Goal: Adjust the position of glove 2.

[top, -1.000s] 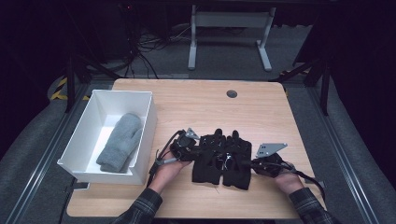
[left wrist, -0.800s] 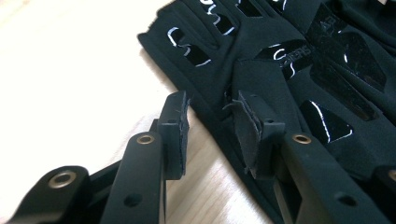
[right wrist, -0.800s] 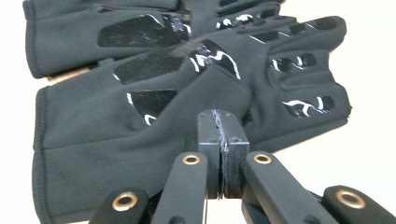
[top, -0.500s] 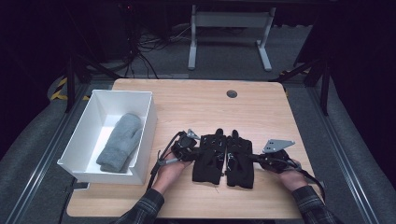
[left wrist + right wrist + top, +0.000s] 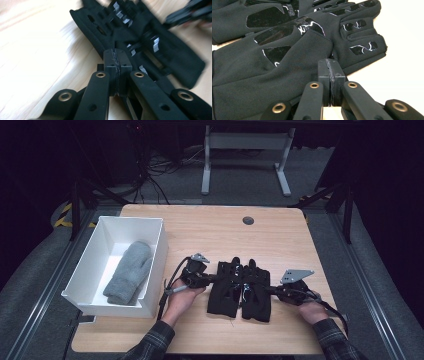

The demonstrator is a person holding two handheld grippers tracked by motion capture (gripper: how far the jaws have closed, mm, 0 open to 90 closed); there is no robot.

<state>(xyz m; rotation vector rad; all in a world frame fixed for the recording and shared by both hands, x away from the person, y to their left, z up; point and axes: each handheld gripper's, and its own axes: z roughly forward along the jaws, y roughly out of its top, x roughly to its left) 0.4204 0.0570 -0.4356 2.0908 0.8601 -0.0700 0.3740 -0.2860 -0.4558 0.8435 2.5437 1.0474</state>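
Observation:
Two black gloves lie flat side by side, palms up, near the table's front edge. The left glove has its outer edge pinched by my left gripper, whose jaws have just been closing and now meet on the fabric. From the other side, my right gripper is shut on the thumb side of the right glove. Both grippers lie low and level on the table, pointing inward at each other. The left glove lies beyond in the right gripper view.
A white bin stands on the table's left side with a grey mitten inside. A dark grommet sits near the far edge. Bare wood lies behind the gloves. A desk frame and cables stand on the floor beyond.
Both hands stay almost where they were beside the gloves. The right gripper's grey plate has shifted slightly right. The gloves have not moved.

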